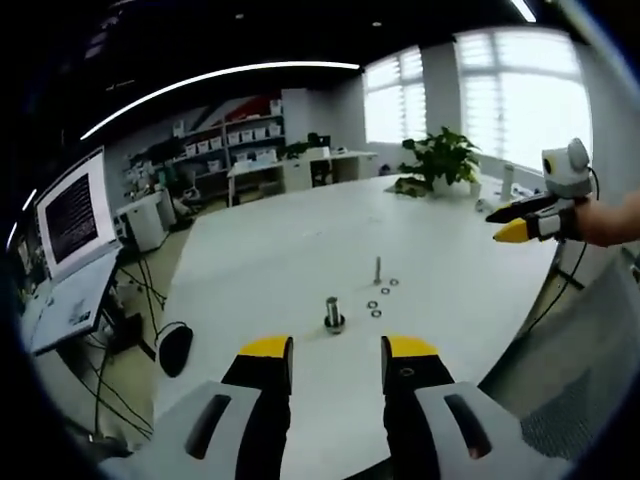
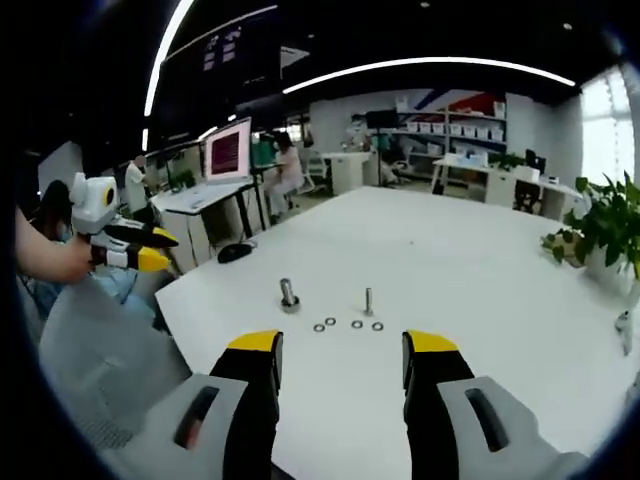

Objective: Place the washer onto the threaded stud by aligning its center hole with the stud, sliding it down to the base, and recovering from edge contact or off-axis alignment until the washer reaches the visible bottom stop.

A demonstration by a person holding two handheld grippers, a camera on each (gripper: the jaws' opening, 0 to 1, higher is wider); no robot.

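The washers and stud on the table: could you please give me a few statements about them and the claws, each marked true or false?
1. The washers lie flat on the table. True.
2. A washer is already on the stud. False: the stud is bare, the washers lie at its foot.
3. The right claw holds a washer. False: it is open and empty.
4. The left claw is open. True.
5. A plant stands at the far end of the table. True.
6. The bolt lies on its side. False: it stands upright.

No legible text; lines on the laptop screen (image 1: pixel 72 215) too small
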